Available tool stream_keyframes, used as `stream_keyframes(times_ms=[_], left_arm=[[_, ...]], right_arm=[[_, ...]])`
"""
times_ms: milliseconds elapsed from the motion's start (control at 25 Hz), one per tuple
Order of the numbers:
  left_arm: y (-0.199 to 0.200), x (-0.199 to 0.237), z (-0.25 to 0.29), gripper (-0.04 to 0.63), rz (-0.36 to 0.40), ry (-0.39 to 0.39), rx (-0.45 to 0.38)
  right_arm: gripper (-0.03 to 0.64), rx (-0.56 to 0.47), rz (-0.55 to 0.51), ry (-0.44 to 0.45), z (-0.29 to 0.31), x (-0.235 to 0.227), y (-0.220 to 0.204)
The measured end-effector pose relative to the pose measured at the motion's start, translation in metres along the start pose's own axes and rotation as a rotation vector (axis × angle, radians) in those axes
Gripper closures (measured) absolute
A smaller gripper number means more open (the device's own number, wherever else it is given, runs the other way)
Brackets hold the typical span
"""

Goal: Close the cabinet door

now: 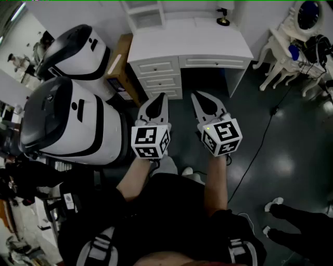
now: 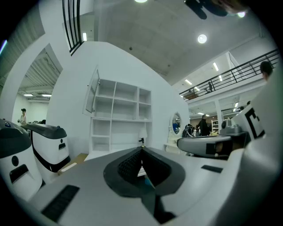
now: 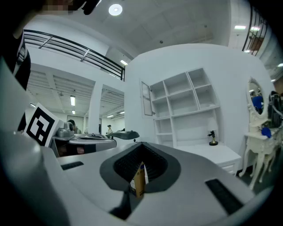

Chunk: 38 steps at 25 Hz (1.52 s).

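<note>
A white desk (image 1: pixel 200 40) is set against a white wall (image 2: pixel 70 97). The floor (image 1: pixel 296 156) is dark and shiny. A round lamp (image 2: pixel 202 39) is lit in the grey ceiling (image 2: pixel 150 35). A mirror (image 2: pixel 176 122) is seen nearby.

Two tools, the left tool (image 1: pixel 161 97) and right tool (image 1: pixel 196 96), two white-and-black machines (image 1: pixel 73 122) at nine o'clock, one white tabletop (image 1: pixel 187 41), three stacked drawers (image 1: pixel 158 80), one cabinet door (image 2: pixel 91 90), one cardboard box (image 1: pixel 120 67), one mirror (image 2: pixel 176 123)

White tabletop (image 1: pixel 197 39), with a shelf unit (image 1: pixel 146 14) standing at its back and a small dark figurine (image 1: pixel 223 18) near the back right (too small to make out). Dark glossy floor (image 1: pixel 296 150): cardboard box (image 1: pixel 120 67) against the tabletop's left side, white-and-black machine (image 1: pixel 78 52) beside it, second machine (image 1: pixel 67 119) nearer, black cable (image 1: pixel 266 132) trailing at right.
</note>
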<state>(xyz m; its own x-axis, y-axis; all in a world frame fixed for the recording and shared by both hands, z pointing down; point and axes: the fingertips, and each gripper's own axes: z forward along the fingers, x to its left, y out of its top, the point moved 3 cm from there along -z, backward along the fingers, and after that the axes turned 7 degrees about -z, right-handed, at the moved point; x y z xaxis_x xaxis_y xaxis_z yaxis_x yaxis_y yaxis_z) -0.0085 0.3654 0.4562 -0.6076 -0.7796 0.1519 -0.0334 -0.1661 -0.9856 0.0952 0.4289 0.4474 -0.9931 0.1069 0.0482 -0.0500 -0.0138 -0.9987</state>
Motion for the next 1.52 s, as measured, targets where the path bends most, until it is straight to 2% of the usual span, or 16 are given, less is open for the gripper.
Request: stream_keyframes(times_ms=[280,480,720,1000,1360,1520], left_arm=[[-0.008,-0.006,0.006,0.584,0.004,-0.023,0.048],[-0.017,-0.016,0.011,0.584,0.008,-0.053,0.074],[-0.016,-0.006,0.010,0.584,-0.007,-0.042,0.068],[-0.015,0.033,0.009,0.584,-0.043,0.020,0.060],[0.002,0.115,0.008,0.584,-0.126,0.130,0.008],[0.013,0.165,0.008,0.584,-0.156,0.190,-0.019]], right_arm=[[0.601,0.018,0.027,-0.011,-0.007,-0.001,-0.006],[0.601,-0.003,0.043,-0.053,-0.013,-0.011,-0.008],[0.600,0.031,0.067,-0.089,-0.010,-0.023,-0.018],[0.601,0.038,0.055,-0.040,0.025,-0.011,-0.017],[0.601,0.051,0.033,0.023,0.106,0.013,-0.004],[0.601,0.039,0.011,0.081,0.160,0.043,0.005]])
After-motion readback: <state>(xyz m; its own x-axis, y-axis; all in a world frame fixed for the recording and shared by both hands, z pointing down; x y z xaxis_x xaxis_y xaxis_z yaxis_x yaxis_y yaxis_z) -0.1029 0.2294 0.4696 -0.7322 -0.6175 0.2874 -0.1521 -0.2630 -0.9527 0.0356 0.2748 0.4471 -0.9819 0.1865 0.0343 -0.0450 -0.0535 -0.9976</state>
